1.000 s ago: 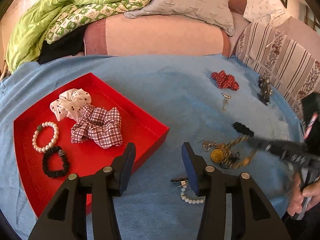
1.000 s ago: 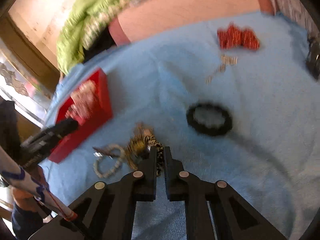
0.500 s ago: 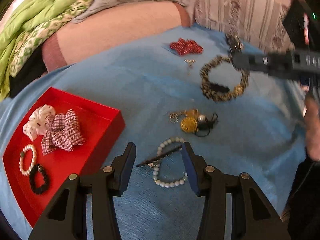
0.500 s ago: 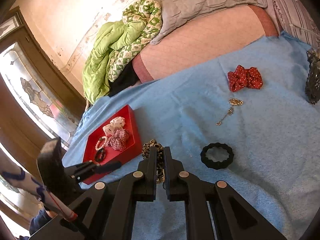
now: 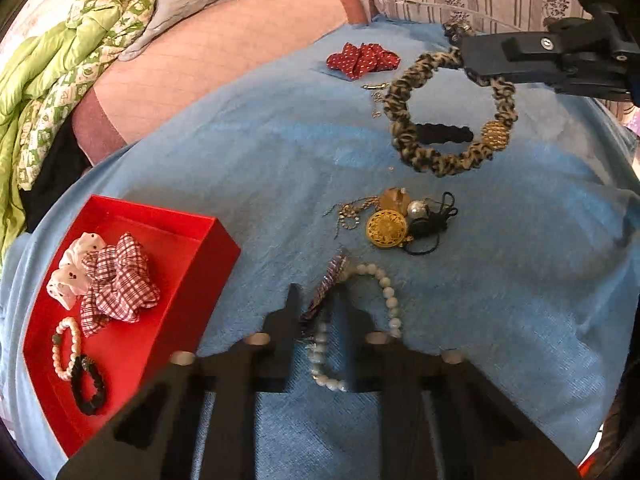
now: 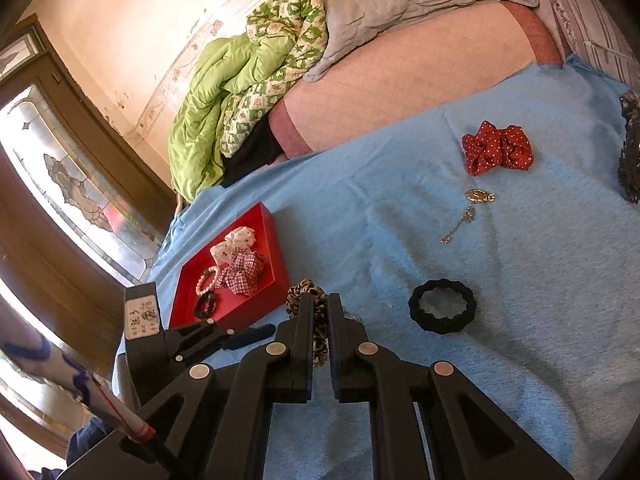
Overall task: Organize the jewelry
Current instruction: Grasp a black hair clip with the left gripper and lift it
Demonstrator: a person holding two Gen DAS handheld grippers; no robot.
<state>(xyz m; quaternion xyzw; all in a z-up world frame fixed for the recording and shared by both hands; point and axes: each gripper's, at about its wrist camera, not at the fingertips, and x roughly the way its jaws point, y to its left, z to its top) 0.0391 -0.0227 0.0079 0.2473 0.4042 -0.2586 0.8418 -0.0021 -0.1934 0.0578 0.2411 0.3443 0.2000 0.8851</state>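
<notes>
My left gripper [image 5: 319,308] points down at the blue bedspread, its jaws closing on a dark striped hair clip [image 5: 330,276]. The clip lies across a pale bead bracelet [image 5: 390,300], which is partly hidden under the fingers. My right gripper [image 6: 320,312] is shut on a leopard-print scrunchie [image 6: 306,290]. In the left wrist view the scrunchie [image 5: 440,162] hangs as a ring below the right gripper [image 5: 470,62], above the bed. The red tray [image 5: 224,240] at the left holds a plaid scrunchie [image 5: 120,284], a white dotted one, a pearl bracelet and a black bracelet.
On the bedspread lie a gold medallion with tangled chains [image 5: 388,228], a black scrunchie [image 6: 442,312], a red dotted scrunchie [image 6: 498,148], a small gold pendant chain [image 6: 476,196] and a dark ornament [image 6: 630,152] at the right edge. Pillows and a green quilt [image 6: 208,112] lie behind.
The left gripper came forward and down over the hair clip and bead bracelet, and its jaws narrowed around the clip. The right gripper lifted the leopard scrunchie off the bed.
</notes>
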